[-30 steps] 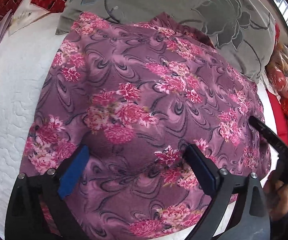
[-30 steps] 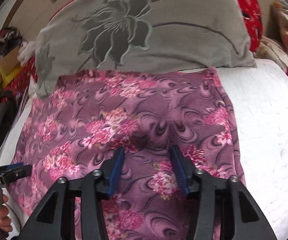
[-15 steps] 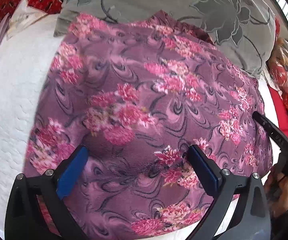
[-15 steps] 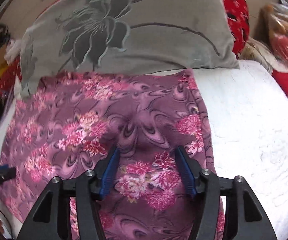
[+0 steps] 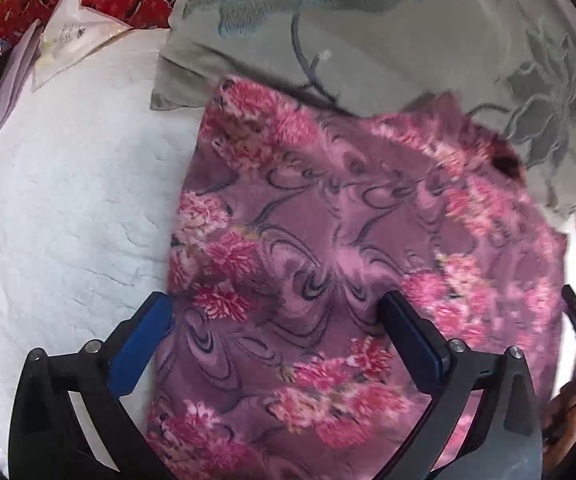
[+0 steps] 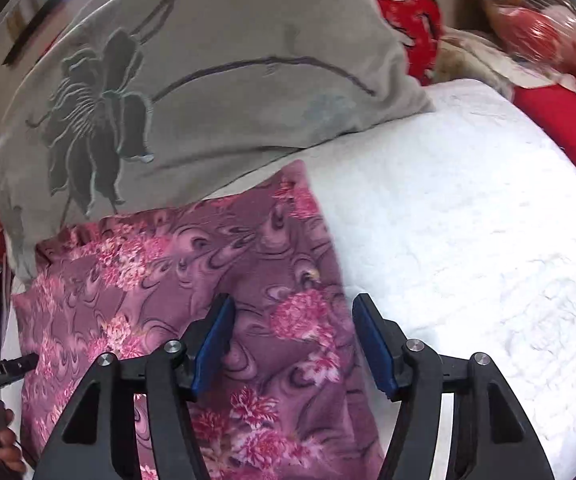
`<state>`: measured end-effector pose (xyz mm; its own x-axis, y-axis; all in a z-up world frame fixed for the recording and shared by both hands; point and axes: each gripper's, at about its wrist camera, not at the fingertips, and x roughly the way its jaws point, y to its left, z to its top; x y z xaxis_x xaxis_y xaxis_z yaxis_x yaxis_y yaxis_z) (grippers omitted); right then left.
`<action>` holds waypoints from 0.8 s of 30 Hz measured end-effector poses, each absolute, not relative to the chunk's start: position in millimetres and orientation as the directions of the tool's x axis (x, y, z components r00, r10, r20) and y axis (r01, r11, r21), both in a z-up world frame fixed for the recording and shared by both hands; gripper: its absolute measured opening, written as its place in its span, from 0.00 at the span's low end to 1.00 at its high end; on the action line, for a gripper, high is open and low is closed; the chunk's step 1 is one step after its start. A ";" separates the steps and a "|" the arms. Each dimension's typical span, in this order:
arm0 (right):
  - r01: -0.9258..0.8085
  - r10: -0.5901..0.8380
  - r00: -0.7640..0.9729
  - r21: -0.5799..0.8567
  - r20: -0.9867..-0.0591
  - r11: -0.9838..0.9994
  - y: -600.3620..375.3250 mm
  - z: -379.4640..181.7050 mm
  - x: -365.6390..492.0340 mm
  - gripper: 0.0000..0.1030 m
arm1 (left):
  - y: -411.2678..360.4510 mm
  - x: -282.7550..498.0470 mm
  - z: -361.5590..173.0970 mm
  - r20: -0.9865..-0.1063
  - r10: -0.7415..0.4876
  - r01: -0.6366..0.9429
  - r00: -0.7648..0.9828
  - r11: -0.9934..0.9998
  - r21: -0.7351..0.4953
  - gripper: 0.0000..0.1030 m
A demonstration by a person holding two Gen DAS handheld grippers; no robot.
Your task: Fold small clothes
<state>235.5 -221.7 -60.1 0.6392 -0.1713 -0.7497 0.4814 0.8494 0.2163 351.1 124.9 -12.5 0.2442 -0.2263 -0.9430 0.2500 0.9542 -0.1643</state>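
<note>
Now | white quilted bed [image 6: 468, 208] | grey pillow [image 6: 215, 64] | both hand-held grippers spread over floral garment [image 5: 328, 248]

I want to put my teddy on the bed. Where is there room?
Bare white quilt lies right of the purple floral garment, below the grey pillow; another patch lies left of it. It is crowded by the red bags.
</note>
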 end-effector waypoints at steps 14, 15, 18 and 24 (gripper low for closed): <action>0.241 -0.109 0.684 0.083 -0.721 0.967 -110.7 -32.0 200.6 0.63 | 192.4 344.8 9.2 -0.946 -0.210 0.238 0.247 0.960 -0.151 1.00; 0.201 -0.077 0.685 0.086 -0.725 0.976 -98.4 -30.8 201.5 0.63 | 204.4 345.7 9.7 -0.948 -0.203 0.222 0.246 0.964 -0.148 1.00; 0.015 0.061 0.652 0.093 -0.756 0.996 -40.1 -33.7 201.8 0.63 | 237.2 351.4 10.9 -0.943 -0.256 0.163 0.213 0.961 -0.224 1.00; -0.356 0.173 0.565 -0.049 -0.807 0.933 103.8 -61.4 188.4 0.63 | 289.6 368.7 15.8 -0.921 -0.351 0.090 0.167 0.936 -0.340 1.00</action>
<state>188.4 103.8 -61.4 0.5646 0.1733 -0.8070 -0.3560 0.9332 -0.0486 368.7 289.6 15.8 0.1670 -0.3508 -0.9214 0.0901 0.9361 -0.3400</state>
